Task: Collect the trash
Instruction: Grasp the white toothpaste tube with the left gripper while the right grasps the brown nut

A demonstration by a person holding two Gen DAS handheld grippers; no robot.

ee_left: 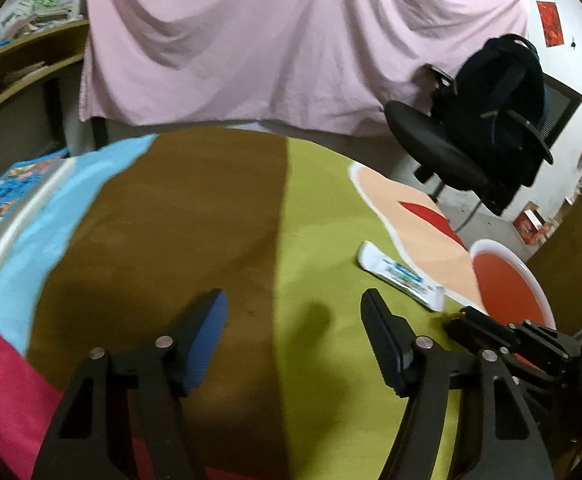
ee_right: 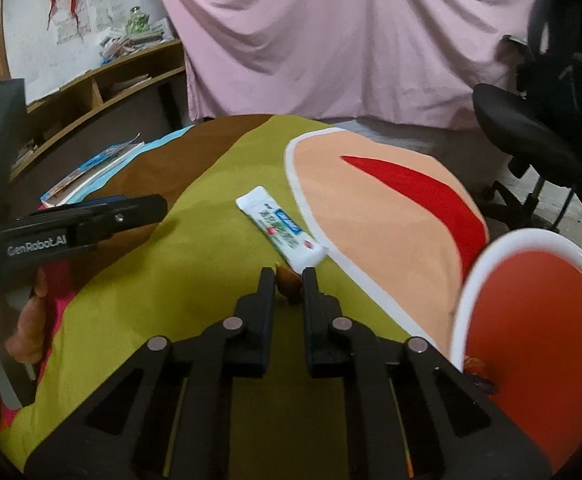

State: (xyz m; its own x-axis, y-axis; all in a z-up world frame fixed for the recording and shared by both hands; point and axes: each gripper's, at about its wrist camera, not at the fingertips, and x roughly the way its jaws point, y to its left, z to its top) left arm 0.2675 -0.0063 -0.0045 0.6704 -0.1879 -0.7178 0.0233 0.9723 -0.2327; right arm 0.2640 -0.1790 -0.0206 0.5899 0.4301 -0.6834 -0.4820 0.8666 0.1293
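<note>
brown scrap [ee_right: 289, 286] sits clenched in the right gripper [ee_right: 287, 276] jaws, beside a white printed sachet [ee_right: 281, 235] on the green-clothed table [ee_right: 219, 280]. left gripper [ee_left: 295, 312] jaws hang released; a red white-rimmed bowl [ee_right: 531, 320] stands near.

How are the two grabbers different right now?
The left gripper has its fingers spread wide with nothing between them, while the right gripper has its fingers close together, pinching a small brown scrap. The left gripper is over the brown and green parts of the cloth; the right gripper sits close to the white packet and the red bowl. Both are black and point across the same table.
</note>
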